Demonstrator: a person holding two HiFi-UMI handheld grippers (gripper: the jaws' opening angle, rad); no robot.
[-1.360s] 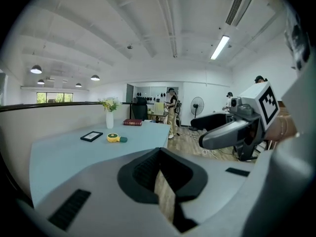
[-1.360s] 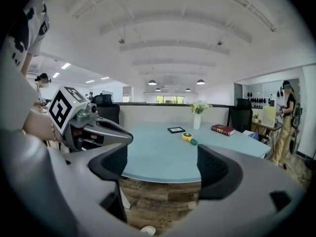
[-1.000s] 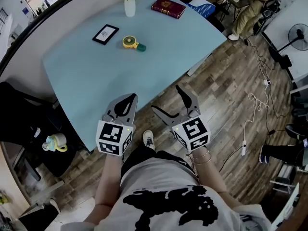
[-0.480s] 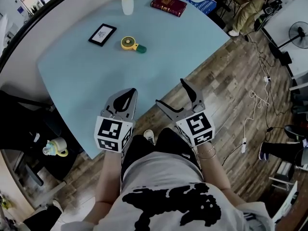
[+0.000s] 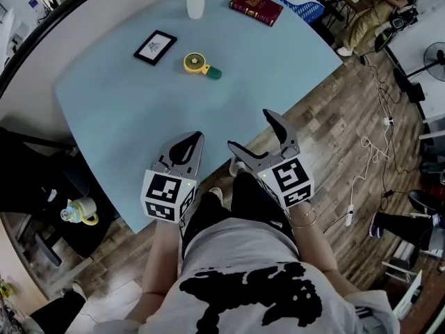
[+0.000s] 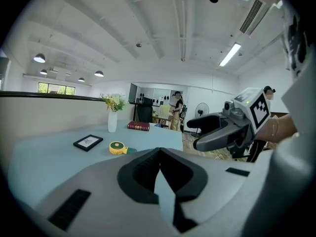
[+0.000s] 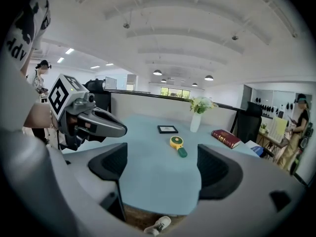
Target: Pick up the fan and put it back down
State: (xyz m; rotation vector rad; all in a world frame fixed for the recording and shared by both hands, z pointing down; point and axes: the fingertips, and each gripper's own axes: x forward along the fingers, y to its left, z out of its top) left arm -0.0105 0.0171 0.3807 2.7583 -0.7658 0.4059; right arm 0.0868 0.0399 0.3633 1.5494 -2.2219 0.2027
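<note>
Tabletop: the pale blue tabletop (image 5: 229, 82) sits a little further right in the head view than half a second ago. Everything on it has slid along with it, and nothing has changed place on the surface itself.
Arms: the left forearm (image 5: 161, 259) and the right forearm (image 5: 314, 245) reach forward from the torso, side by side. They hold both tools low at the tabletop's near edge with the marker cubes turned upward, much as in the earlier frames.
Right claw: the right claw (image 5: 252, 131) points forward at the near edge, with the floor below it. Its jaws stand wide apart and nothing is between them. It keeps its place beside the left one.
Left claw: the left claw (image 5: 196, 138) points forward with its tip just over the near edge. Its jaws are pressed together on nothing, the same as a second ago.
Book: a dark red book (image 5: 257, 7) lies flat near the far edge, towards the right.
Picture frame: a black picture frame (image 5: 155, 46) lies flat on the far half, left of the fan.
Vase: a white vase (image 5: 195, 4) with flowers stands upright at the far side.
Fan: the small yellow fan (image 5: 197, 63) with a green handle lies flat on the far half. It is near the picture frame, well apart from both claws, and untouched.
</note>
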